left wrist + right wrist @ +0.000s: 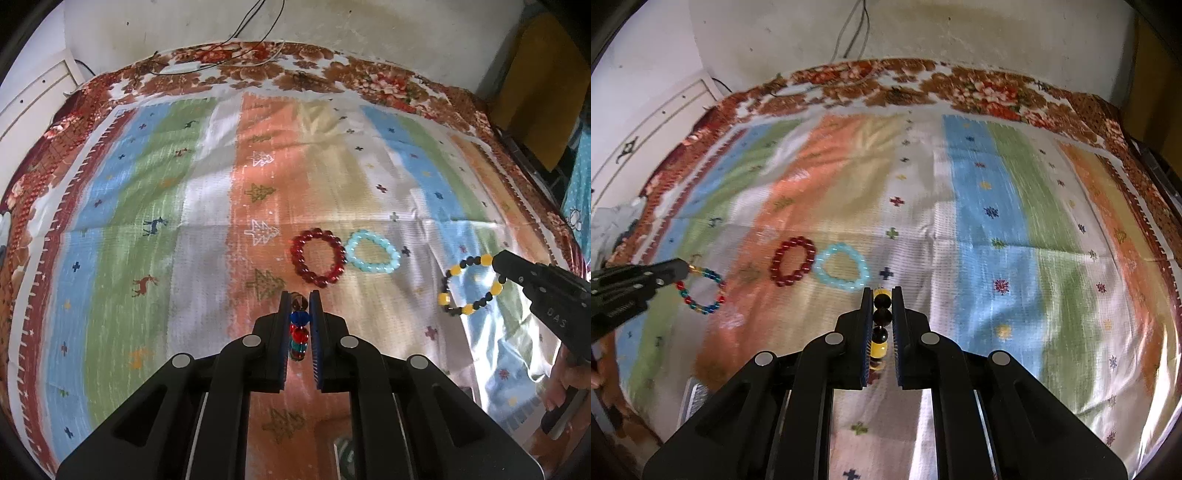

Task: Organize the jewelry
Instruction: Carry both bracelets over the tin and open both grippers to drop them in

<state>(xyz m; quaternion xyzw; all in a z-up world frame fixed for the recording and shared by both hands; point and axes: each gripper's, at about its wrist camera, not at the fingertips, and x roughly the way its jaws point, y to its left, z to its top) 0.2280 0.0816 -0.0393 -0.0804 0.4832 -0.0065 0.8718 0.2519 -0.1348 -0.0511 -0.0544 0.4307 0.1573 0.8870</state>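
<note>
Left gripper (300, 301) pinched tight on a multicoloured bead bracelet (703, 291), which hangs off the cloth. Right gripper (881, 295) clamped just as tight on a yellow-and-black bracelet (471, 284), also dangling. Between them, a dark red bracelet (318, 257) and a pale blue bracelet (373, 252) lie side by side, almost touching, mid-cloth. The striped cloth (147, 221) with trees and deer covers a floral bedspread (314, 70). At the far edge, a stained white wall (332, 26) with cables (243, 33) trailing down.

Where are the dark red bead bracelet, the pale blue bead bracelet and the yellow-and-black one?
Dark red bead bracelet (297, 254): left wrist view, left beads.
Pale blue bead bracelet (369, 267): left wrist view, lower beads.
Yellow-and-black bead bracelet (468, 308): left wrist view, bottom yellow bead.
</note>
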